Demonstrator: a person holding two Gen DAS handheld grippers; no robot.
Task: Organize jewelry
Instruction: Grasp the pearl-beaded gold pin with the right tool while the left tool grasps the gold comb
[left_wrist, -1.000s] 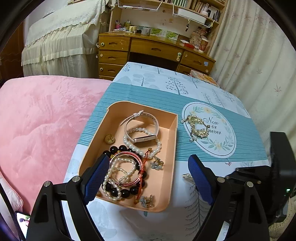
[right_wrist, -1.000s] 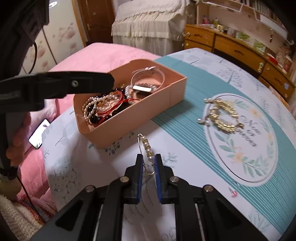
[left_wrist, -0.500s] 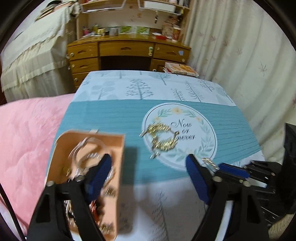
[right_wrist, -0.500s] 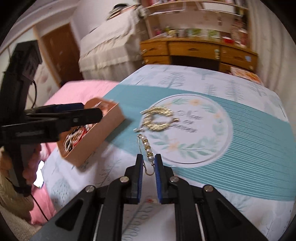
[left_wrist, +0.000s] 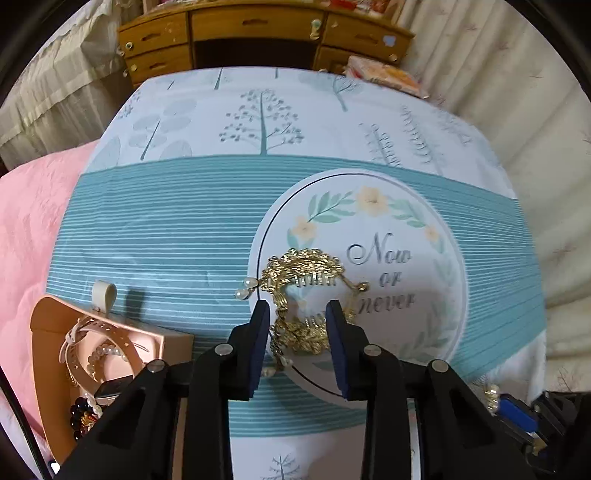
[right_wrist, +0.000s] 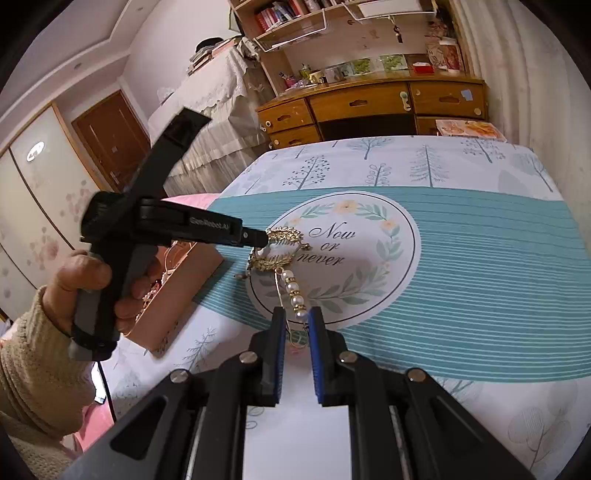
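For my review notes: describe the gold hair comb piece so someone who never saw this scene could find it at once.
Start at the round white "Now or never" emblem printed on the teal-striped tablecloth. On the emblem's left edge, right of the peach tray, lies the gold leaf hair comb, between the left gripper's fingers. Unlike the tray's bead bracelets, it is leafy gold with comb teeth and small dangling pearls.

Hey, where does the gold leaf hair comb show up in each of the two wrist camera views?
Left wrist view: the gold leaf hair comb lies low at centre, between the left gripper fingers.
Right wrist view: the comb lies left of centre, at the left gripper's tip, beyond the pearl pin.
Shared landmark: the round "Now or never" print, on whose edge it lies.
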